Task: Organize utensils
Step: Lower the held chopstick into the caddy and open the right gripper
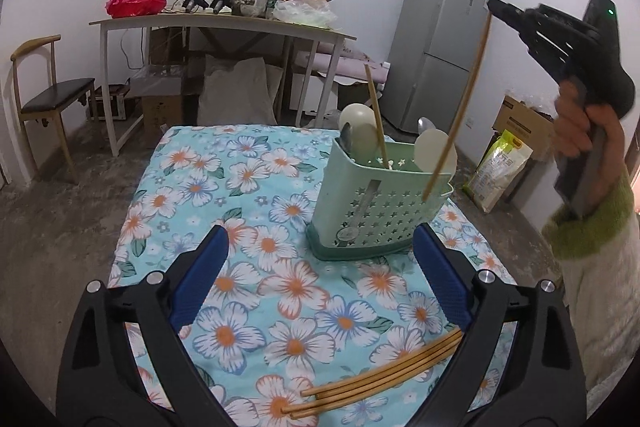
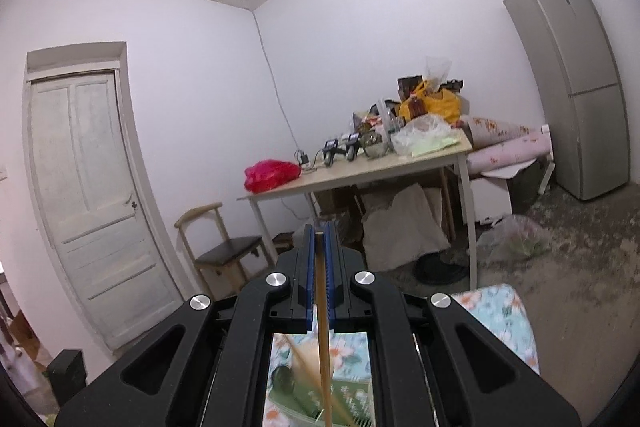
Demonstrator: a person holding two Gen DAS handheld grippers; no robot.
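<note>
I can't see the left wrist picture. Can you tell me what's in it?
A pale green plastic utensil basket with spoons and one chopstick stands on a blue flowered tablecloth. The right gripper dangles a bamboo chopstick over it. The open left gripper faces loose chopsticks.

Lived-in home room, tall grey fridge, cluttered side table, wooden chair, panelled door
</note>
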